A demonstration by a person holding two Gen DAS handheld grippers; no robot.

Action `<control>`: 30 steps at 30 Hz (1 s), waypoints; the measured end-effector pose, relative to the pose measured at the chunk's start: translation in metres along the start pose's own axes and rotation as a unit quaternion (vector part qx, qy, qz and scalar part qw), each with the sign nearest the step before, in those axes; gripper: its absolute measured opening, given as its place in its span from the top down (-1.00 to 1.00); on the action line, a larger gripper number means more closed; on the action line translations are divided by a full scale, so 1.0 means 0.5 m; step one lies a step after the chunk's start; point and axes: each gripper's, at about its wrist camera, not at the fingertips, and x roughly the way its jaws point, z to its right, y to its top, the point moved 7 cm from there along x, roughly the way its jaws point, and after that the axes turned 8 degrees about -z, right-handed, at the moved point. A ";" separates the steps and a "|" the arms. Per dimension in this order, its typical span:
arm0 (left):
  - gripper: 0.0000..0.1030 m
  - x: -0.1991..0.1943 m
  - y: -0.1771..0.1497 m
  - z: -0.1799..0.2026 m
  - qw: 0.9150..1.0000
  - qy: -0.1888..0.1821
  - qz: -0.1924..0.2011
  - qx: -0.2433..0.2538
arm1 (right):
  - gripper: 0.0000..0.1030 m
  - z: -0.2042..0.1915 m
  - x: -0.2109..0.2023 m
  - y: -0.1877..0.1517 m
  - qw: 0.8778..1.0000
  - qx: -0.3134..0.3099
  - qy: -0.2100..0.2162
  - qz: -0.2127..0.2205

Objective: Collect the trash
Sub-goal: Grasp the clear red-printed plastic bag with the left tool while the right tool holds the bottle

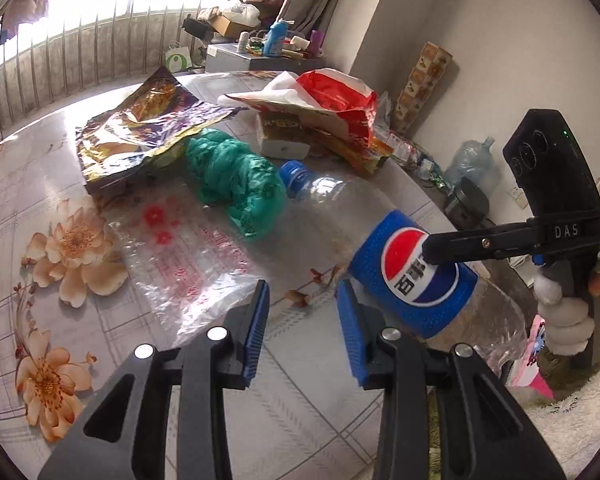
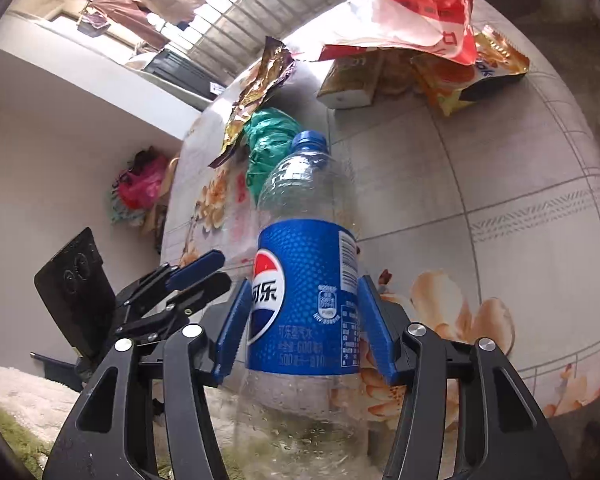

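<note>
On the left of the flowered table (image 1: 40, 184) lies a clear plastic film (image 1: 188, 264), with a crumpled gold-and-purple wrapper (image 1: 140, 128) farther back and a bunched green bag (image 1: 236, 184) just right of it. The left gripper (image 1: 304, 320) hangs above the near part of the table with its blue pads spread apart and nothing between them; its right pad sits close to the bottle, so a careless swing could knock it.

Right of that, the empty Pepsi bottle (image 2: 306, 296) is gripped around its blue label by the right gripper (image 2: 306, 328), pads pressed on either side, cap pointing toward the far pile. From where I stand the bottle looks thin and hollow, so a hard squeeze may buckle it and let it pop out, while a loose one may let the slick label slide. Its cap end is near the green bag and could drag it along.

Far right, a red-and-white bag (image 1: 332, 96) rests on a small box (image 1: 280, 136) and snack packets (image 2: 472, 76); that stack could topple if brushed.
</note>
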 end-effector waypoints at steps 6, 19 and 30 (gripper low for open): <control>-0.02 0.008 -0.005 -0.041 0.993 0.095 0.003 0.064 | -0.05 -0.008 0.018 0.010 1.000 -0.002 -0.014 0.002; 0.23 0.081 -0.001 -0.082 0.991 0.109 -0.029 0.077 | -0.10 0.010 0.008 -0.002 1.000 0.011 -0.011 0.010; 0.88 0.069 -0.007 -0.085 0.994 0.083 -0.026 0.069 | -0.22 0.005 -0.001 -0.005 0.999 0.010 -0.026 0.016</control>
